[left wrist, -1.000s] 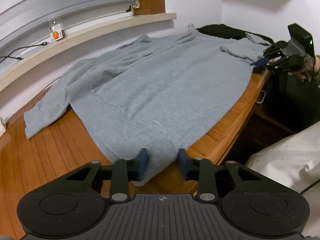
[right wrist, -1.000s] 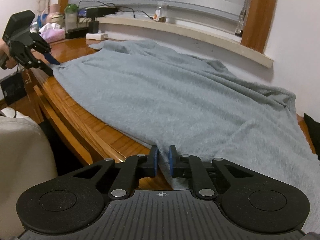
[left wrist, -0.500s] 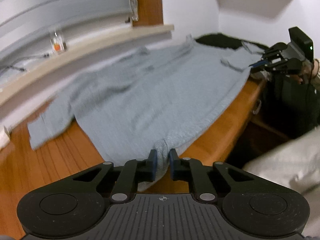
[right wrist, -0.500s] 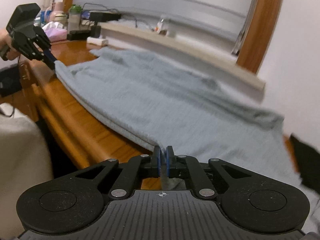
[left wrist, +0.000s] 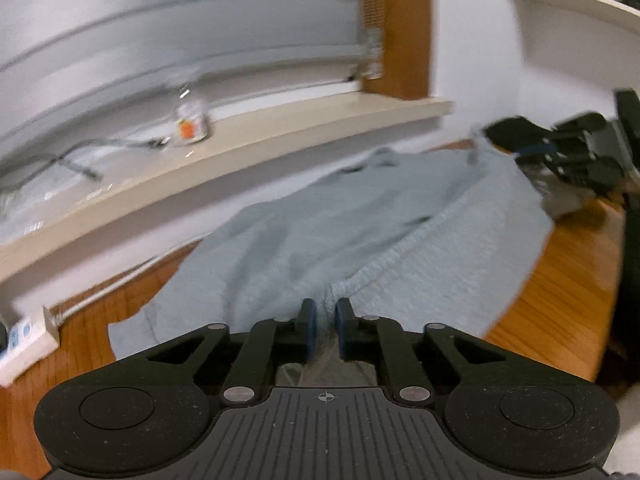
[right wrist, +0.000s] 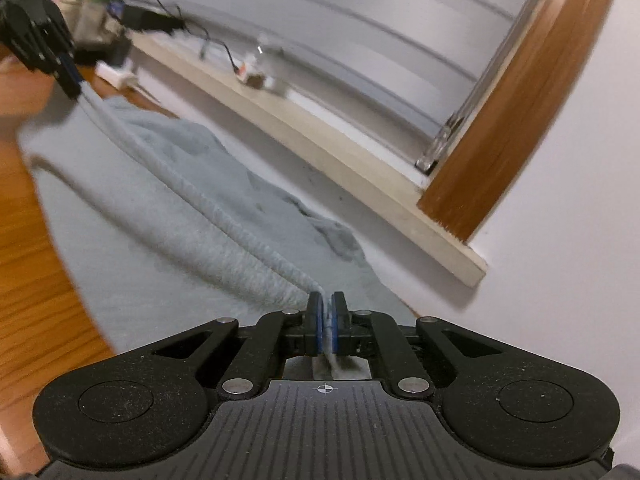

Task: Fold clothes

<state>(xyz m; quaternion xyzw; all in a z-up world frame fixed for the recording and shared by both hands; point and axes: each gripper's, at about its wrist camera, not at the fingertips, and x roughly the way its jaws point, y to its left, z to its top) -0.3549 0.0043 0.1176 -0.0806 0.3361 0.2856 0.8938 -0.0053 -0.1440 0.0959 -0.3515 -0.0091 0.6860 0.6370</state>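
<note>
Through my left wrist camera, my left gripper is clamped on the ribbed hem of the grey sweatshirt; the cloth bunches between the two blue pads and runs back under them. From the pinch the hem runs away to the right as a raised ridge toward my right gripper, which shows blurred at the far right edge of the table. The rest of the sweatshirt lies spread on the wood toward the wall side, beneath the window sill. A small bottle stands on the sill, too blurred to tell what is in it. A white power strip sits at the table's left edge.

Through my right wrist camera, my right gripper is closed tight on a thin fold of the sweatshirt, with grey cloth showing between the pads. The hem stretches taut from here up to my left gripper at the far left, lifted above the layer lying flat on the table. Bottles and a cable on the sill are blurred.
</note>
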